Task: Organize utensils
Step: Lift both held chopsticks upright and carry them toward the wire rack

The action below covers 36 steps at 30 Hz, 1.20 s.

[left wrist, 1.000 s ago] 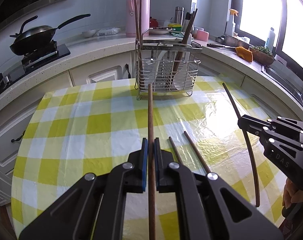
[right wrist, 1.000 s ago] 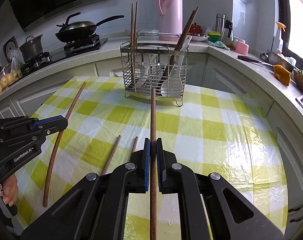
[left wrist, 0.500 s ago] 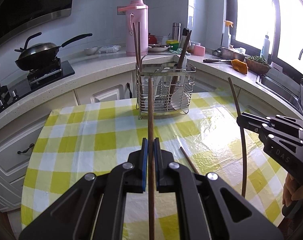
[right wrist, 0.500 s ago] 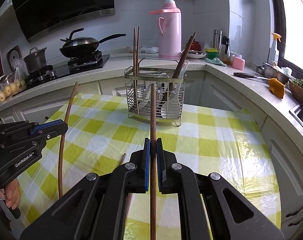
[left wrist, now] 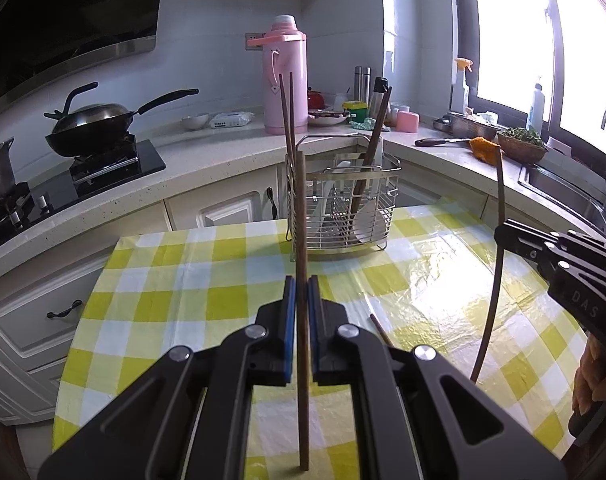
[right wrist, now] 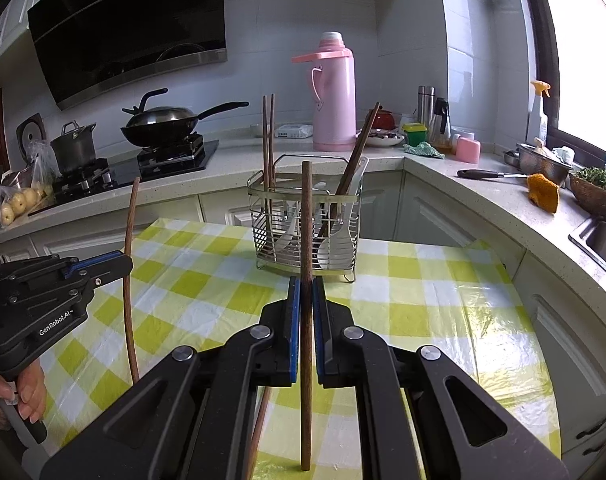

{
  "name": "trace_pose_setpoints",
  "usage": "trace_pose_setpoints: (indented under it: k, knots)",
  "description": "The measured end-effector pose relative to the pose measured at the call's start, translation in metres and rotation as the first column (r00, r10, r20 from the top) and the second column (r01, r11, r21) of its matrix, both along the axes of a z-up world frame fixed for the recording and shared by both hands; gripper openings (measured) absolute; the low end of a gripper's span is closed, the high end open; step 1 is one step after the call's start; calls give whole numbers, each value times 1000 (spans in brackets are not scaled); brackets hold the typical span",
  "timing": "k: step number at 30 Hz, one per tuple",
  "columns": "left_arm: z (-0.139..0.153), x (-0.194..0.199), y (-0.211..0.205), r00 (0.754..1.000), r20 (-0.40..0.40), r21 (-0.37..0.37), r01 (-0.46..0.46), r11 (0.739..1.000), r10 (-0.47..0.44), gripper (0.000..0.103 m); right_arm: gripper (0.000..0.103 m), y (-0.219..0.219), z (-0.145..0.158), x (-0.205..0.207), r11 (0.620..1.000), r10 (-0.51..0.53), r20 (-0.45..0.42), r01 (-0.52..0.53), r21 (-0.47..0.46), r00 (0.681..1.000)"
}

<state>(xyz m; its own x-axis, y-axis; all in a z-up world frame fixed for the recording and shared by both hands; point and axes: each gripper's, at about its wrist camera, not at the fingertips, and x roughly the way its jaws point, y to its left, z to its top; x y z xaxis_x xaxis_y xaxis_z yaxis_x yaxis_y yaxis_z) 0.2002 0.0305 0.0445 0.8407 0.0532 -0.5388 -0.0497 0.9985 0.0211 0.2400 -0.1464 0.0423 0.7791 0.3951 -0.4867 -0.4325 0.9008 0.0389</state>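
Each gripper is shut on one brown wooden chopstick. My left gripper (left wrist: 301, 290) pinches a chopstick (left wrist: 301, 208) that points toward the wire utensil rack (left wrist: 343, 208). My right gripper (right wrist: 306, 292) pinches another chopstick (right wrist: 306, 216), aimed at the same rack (right wrist: 307, 232). The rack stands at the far edge of the yellow checked tablecloth (left wrist: 175, 300) and holds upright chopsticks (left wrist: 287, 116) and white spoons (left wrist: 363, 220). Each gripper also shows in the other's view: the right one (left wrist: 501, 234) and the left one (right wrist: 127, 266). Loose chopsticks (left wrist: 379, 330) lie on the cloth below.
A pink thermos (right wrist: 335, 96), a wok on a stove (right wrist: 163, 120), a pot (right wrist: 73, 148) and small jars line the counter behind the table. A knife (right wrist: 483, 174), an orange cloth (right wrist: 543, 196) and a sink (right wrist: 603, 240) are to the right.
Both grippers have risen with their chopsticks and tilted up, so the table looks lower and the rack sits lower in both views.
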Motion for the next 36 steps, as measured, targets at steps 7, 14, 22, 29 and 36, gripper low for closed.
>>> trace_pose_setpoints:
  k: [7, 14, 22, 29, 36]
  knots:
    - [-2, -5, 5, 998, 52, -20, -25, 999, 27, 6, 7, -11, 2, -3, 998, -14, 47, 11, 64, 999]
    - [6, -6, 9, 996, 80, -30, -34, 999, 36, 6, 7, -15, 8, -3, 997, -22, 67, 17, 76, 997]
    - [17, -1, 9, 994, 103, -29, -19, 999, 22, 6, 7, -13, 12, 1, 998, -18, 74, 13, 69, 997]
    - [24, 13, 12, 995, 98, -24, -3, 1000, 6, 6, 7, -8, 21, 16, 999, -13, 87, 9, 46, 996]
    - [44, 33, 15, 994, 111, -13, 12, 1000, -10, 6, 7, -8, 39, 43, 999, -12, 111, 6, 50, 994]
